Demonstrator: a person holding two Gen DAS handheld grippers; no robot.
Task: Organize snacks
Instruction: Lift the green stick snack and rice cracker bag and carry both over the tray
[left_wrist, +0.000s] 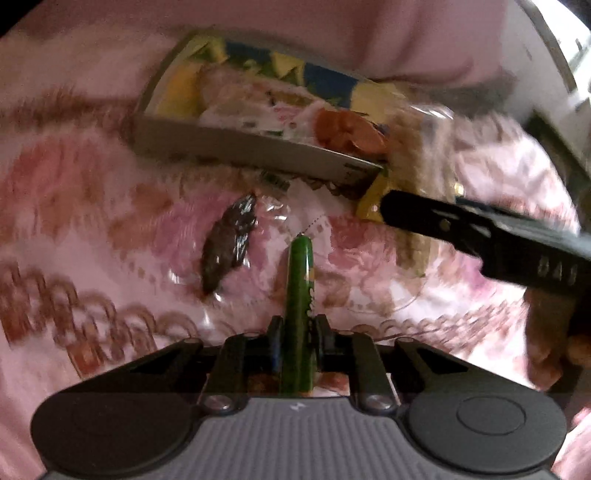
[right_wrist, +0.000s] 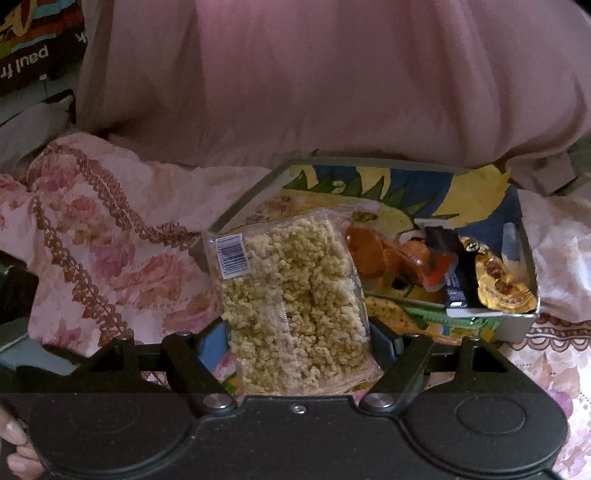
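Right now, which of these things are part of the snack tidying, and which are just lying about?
Part of the job:
- green snack packet, pinched in the left gripper
- clear bag of puffed grains, between the right gripper jaws
- snack box, already holding packets
- dark wrapped snack on the cloth

Just lying about:
- floral cloth
- pink pillow

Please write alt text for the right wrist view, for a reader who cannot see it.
The right gripper holds a clear bag of puffed grain snack between its jaws, in front of an open box already holding several wrapped snacks. The box sits on a pink floral cloth.
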